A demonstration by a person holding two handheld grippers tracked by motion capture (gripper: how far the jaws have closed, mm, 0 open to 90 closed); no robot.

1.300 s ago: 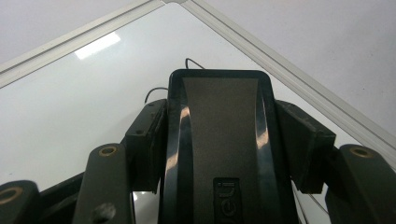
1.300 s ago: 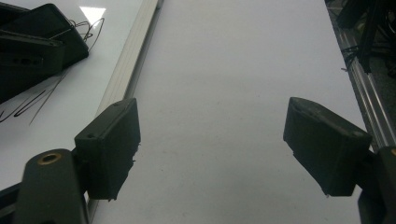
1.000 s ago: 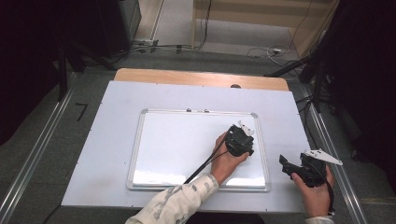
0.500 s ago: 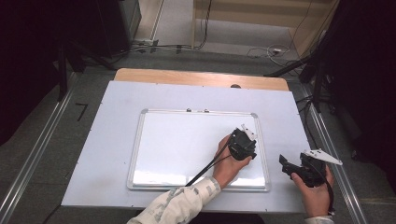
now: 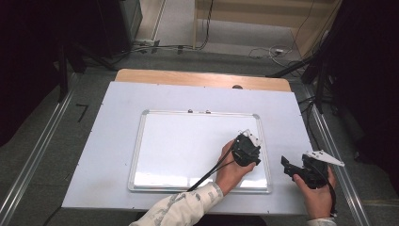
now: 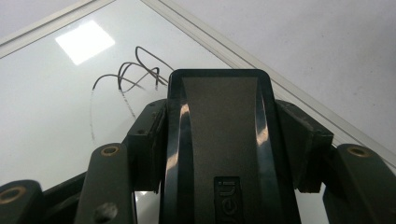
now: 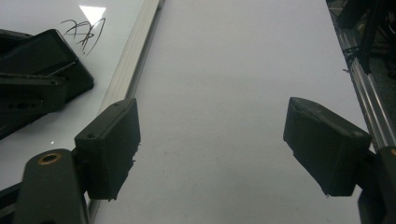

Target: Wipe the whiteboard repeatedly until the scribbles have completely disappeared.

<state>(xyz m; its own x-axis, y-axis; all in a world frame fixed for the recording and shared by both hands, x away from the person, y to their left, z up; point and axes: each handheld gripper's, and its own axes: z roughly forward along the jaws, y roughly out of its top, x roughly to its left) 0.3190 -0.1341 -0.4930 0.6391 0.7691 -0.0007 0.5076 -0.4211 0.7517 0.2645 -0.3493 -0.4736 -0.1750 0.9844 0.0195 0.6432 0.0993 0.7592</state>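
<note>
One whiteboard laid mid-counter. One eraser clamped in left tool, pressed near board's right edge beside one scribble. Right tool held apart, near counter's right edge.

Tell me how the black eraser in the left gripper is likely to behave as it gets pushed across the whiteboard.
The eraser looks like a stiff plastic block, so it should hold its shape between the left gripper's pads. It probably slides easily, since the whiteboard is glossy and flat. Its broad, low body seems unlikely to tip or roll near the scribble.
</note>
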